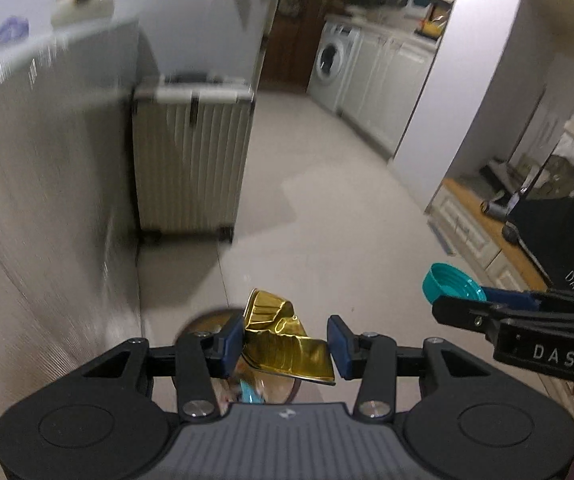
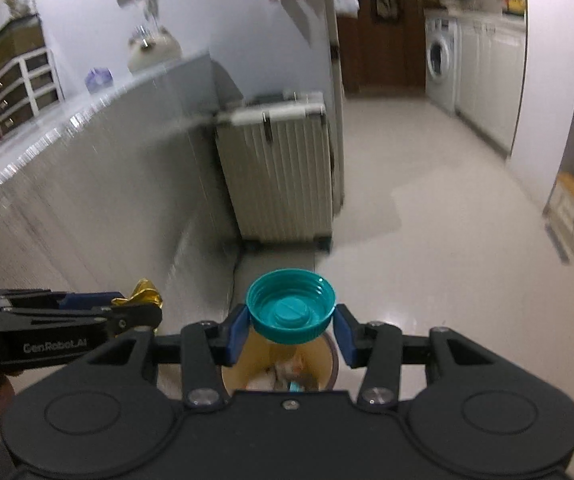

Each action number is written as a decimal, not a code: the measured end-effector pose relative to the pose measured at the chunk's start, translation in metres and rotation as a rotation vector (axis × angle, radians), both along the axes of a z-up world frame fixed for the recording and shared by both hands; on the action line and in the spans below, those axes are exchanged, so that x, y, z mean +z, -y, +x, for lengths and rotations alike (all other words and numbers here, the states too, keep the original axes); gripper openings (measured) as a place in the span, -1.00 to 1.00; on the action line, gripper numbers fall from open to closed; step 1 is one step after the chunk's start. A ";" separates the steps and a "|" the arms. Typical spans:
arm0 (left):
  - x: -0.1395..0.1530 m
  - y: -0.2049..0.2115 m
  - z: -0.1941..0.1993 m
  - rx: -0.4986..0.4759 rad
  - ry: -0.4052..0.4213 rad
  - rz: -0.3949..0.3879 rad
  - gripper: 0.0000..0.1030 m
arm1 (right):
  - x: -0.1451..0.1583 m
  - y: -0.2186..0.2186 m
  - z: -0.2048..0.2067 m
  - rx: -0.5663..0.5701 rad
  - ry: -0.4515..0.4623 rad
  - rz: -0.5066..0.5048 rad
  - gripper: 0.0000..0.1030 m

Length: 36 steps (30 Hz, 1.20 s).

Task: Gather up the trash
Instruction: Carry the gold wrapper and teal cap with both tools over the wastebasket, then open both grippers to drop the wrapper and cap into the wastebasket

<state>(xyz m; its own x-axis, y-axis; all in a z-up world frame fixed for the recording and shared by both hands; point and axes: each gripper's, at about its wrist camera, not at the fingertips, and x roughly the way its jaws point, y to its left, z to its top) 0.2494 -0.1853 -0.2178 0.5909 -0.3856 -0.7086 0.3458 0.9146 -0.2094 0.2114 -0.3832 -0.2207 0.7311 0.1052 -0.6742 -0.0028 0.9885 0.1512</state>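
My left gripper [image 1: 285, 343] is shut on a crumpled gold foil wrapper [image 1: 283, 340] and holds it above a round bin [image 1: 203, 320] on the floor. My right gripper [image 2: 291, 326] is shut on a teal bottle cap [image 2: 290, 308], open side up, above the same bin [image 2: 247, 372], which holds several scraps. The right gripper shows in the left wrist view [image 1: 459, 300] at the right with the cap [image 1: 447, 286]. The left gripper shows in the right wrist view [image 2: 135, 308] at the left with the wrapper [image 2: 143, 292].
A grey counter [image 2: 87, 184] runs along the left. A ribbed beige suitcase [image 2: 283, 176] stands against its end. A washing machine [image 2: 441, 64] and white cabinets [image 2: 491, 80] line the far right. Pale tiled floor [image 2: 427, 240] lies ahead.
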 end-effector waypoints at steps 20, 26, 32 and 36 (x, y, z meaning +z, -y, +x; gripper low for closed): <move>-0.181 -0.005 0.109 0.058 -0.229 -0.056 -0.03 | -0.187 -0.016 0.148 -0.016 -0.295 0.132 -0.07; -0.201 -0.006 0.119 0.070 -0.282 -0.015 0.49 | -0.203 -0.015 0.169 -0.039 -0.307 0.122 0.31; -0.213 -0.014 0.115 0.072 -0.333 0.056 0.56 | -0.213 -0.017 0.161 -0.014 -0.342 0.102 0.27; -0.214 -0.014 0.112 0.063 -0.346 0.076 0.59 | -0.215 -0.021 0.153 0.017 -0.354 0.078 0.27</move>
